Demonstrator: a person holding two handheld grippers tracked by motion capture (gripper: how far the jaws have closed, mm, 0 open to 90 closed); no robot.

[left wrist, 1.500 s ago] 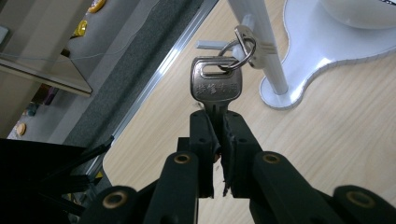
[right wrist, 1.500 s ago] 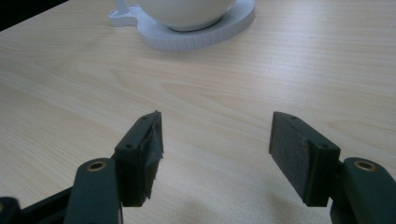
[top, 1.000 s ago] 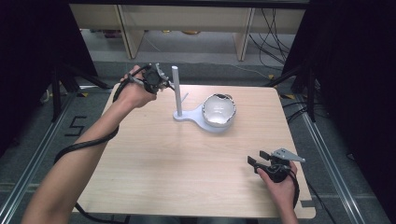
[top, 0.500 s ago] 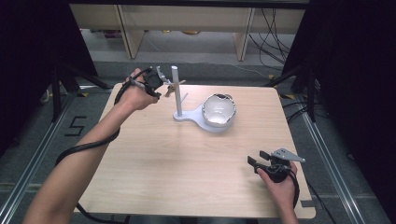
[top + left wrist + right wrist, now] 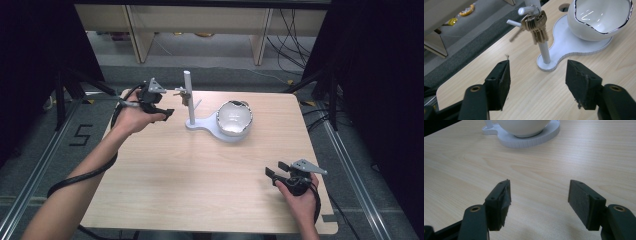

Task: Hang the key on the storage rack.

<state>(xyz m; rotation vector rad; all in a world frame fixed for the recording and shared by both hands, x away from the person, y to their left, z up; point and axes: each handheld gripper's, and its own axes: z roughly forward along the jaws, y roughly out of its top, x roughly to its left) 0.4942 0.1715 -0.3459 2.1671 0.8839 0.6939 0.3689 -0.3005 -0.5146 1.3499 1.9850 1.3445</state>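
From above, the left gripper [image 5: 161, 104] has pulled back from the white post [image 5: 189, 97], jaws wide apart; the right gripper [image 5: 278, 171] stays low, also spread. One bowl [image 5: 234, 118] sits on one white stand [image 5: 205, 123].

In the left gripper view, one bunch of keys [image 5: 536, 26] hangs on a peg.

In the right gripper view, the bowl's stand [image 5: 524, 138] lies far ahead.

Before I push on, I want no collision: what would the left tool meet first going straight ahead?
Probably the white post of the stand, below the hanging keys; depth is unclear. The left tool is open.
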